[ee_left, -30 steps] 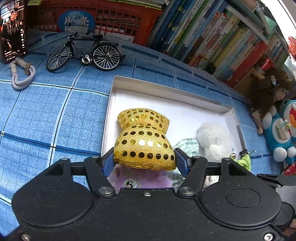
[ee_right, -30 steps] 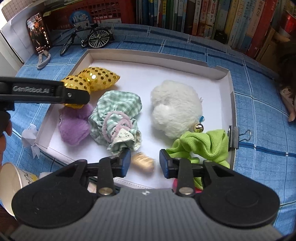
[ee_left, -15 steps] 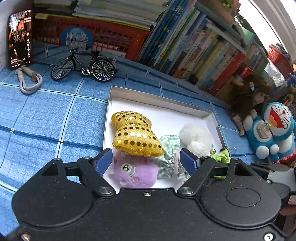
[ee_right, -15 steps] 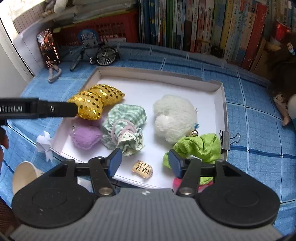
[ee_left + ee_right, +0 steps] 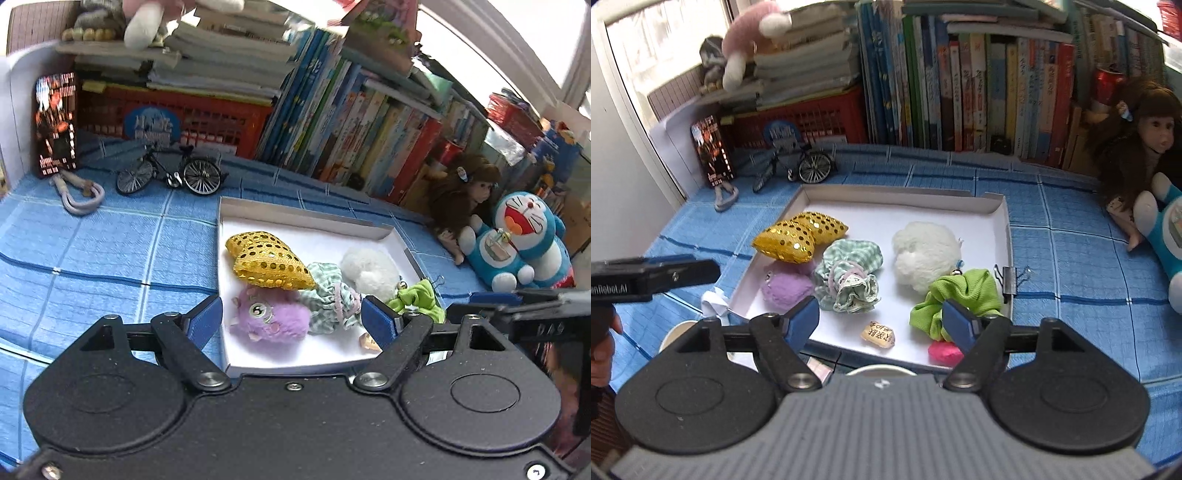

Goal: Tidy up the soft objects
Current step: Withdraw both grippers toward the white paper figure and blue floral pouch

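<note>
A shallow white box (image 5: 306,221) (image 5: 886,192) on the blue checked cloth holds the soft things. These are a gold sequin pillow (image 5: 269,262) (image 5: 798,240), a purple plush (image 5: 269,321) (image 5: 786,288), a green-check scrunchie (image 5: 328,291) (image 5: 849,277), a white fluffy ball (image 5: 369,266) (image 5: 923,254) and a lime scrunchie (image 5: 417,299) (image 5: 960,295). A small tan charm (image 5: 879,334) lies near the box's front edge. My left gripper (image 5: 291,319) hangs open above the front left corner, holding nothing. My right gripper (image 5: 881,322) is above the front edge, its jaws opening and empty.
A model bicycle (image 5: 170,177), a carabiner (image 5: 79,194), a red basket (image 5: 177,114) and rows of books (image 5: 960,92) stand behind the box. A doll (image 5: 461,199) and a blue cat plush (image 5: 517,243) sit at the right. A binder clip (image 5: 1010,277) grips the box's right wall.
Both grippers have drawn back and upward from the box. The left let go of the gold pillow, which now lies in the box. The right opened and left the tan charm lying there.
</note>
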The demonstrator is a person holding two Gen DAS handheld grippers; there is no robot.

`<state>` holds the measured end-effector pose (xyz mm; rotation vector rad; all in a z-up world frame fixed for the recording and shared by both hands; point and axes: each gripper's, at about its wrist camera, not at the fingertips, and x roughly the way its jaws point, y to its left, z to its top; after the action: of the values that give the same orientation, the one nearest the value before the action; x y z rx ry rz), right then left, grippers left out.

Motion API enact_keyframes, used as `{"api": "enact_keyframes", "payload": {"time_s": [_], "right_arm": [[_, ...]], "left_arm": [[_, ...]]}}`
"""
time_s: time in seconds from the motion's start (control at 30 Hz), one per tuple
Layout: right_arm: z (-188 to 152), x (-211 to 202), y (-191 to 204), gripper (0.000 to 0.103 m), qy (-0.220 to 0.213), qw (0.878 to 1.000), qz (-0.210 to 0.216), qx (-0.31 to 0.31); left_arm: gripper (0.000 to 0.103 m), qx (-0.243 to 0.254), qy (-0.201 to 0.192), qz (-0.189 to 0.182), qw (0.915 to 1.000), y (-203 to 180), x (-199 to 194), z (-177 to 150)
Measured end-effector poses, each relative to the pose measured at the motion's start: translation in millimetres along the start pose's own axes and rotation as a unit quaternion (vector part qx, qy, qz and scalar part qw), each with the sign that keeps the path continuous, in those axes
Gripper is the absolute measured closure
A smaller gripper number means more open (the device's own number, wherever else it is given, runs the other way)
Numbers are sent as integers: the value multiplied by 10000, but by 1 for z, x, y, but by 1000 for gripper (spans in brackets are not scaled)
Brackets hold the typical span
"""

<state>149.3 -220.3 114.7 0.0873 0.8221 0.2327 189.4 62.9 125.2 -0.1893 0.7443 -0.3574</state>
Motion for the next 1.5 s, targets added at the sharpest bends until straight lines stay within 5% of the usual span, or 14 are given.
{"api": "enact_keyframes", "payload": {"time_s": [0.87, 1.0, 1.2, 1.5], "right_arm": [[-94, -58, -38, 17, -1601, 9834, -837, 145], [-109, -61, -42, 17, -1756, 9807, -860, 87], [-131, -60, -38, 17, -1899, 9769, -897, -390], [-154, -45, -29, 17, -1669, 9751, -1101, -963]], "left_arm": [[22, -72, -824, 542, 9951, 42, -60, -72], [28, -48, -880, 743, 9933, 49, -60, -76], [52, -757, -584, 683, 9931, 75, -45, -66], [53, -1639, 130, 301, 9859, 97, -4, -64]]}}
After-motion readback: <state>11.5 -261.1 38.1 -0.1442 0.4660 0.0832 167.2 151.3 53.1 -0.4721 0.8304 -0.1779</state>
